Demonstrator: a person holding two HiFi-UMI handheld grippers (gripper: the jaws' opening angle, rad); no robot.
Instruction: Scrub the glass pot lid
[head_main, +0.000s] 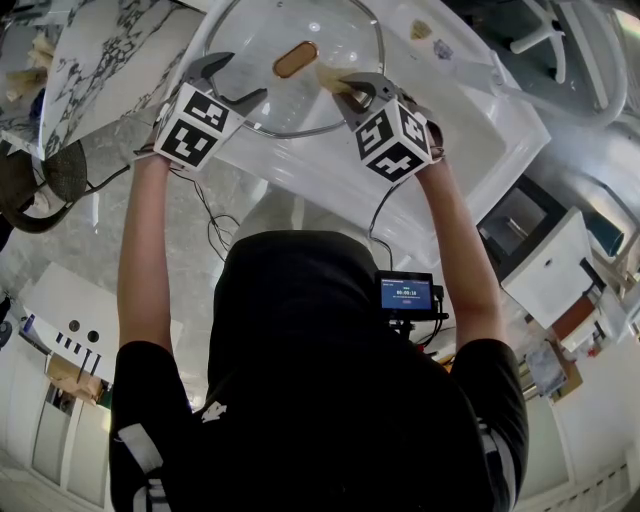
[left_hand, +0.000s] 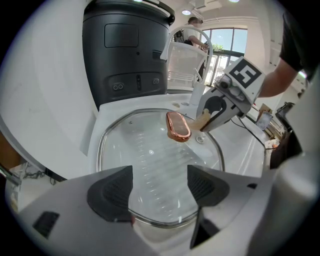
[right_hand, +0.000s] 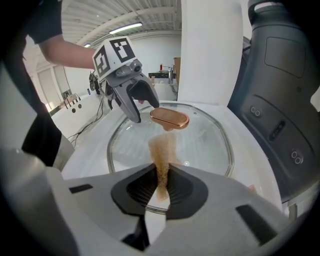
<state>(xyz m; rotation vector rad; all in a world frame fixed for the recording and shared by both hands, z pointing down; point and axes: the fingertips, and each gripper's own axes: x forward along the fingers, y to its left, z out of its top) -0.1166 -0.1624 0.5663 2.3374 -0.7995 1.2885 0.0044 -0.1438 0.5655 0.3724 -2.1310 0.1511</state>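
Person's back (head_main: 300, 400) up close, both arms reaching into the white basin (head_main: 470, 120). On the left, the left gripper (left_hand: 160, 187) is spread wide astride the near rim of the glass lid (left_hand: 150, 150), which lies flat in the basin. On the right, the right gripper (right_hand: 161, 187) pinches a brown scrub pad (right_hand: 162, 147), tip beside the copper handle (right_hand: 170, 119). Scrubbing's under way, I'd say; next, sweep the pad across the glass while the left steadies the rim.
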